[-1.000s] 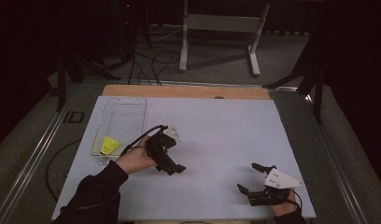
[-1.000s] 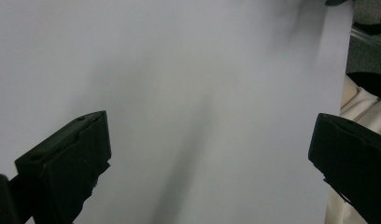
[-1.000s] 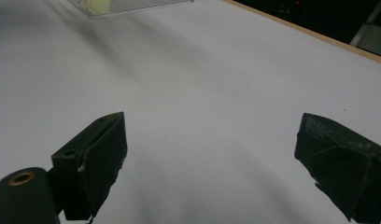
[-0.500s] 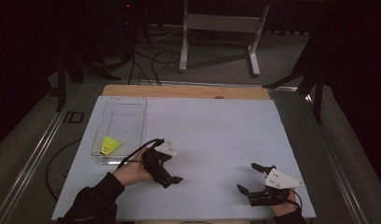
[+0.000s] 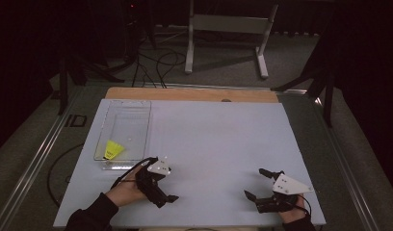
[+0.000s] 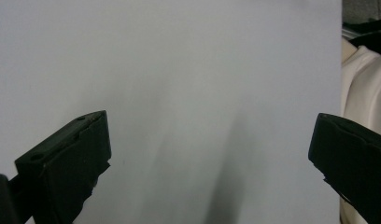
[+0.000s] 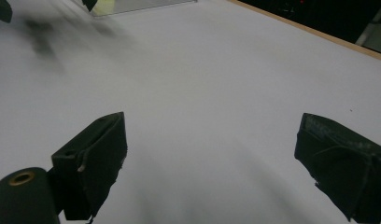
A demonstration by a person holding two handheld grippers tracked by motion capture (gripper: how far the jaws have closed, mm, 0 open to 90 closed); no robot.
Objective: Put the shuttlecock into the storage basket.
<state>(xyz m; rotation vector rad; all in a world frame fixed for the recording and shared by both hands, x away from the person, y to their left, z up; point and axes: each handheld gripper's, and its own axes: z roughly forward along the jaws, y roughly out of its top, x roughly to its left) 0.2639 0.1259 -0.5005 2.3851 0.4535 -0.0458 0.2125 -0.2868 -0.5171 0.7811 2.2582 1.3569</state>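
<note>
Far beyond my tabletop (image 5: 218, 139): white metal stand (image 5: 228, 29) on grey floor (image 5: 194, 72), black cables (image 5: 156, 62) trailing left of it.

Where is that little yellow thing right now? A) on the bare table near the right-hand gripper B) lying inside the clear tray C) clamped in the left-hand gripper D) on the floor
B: the yellow thing lies in the near end of the clear tray, and both grippers' jaws stand open around nothing.
</note>
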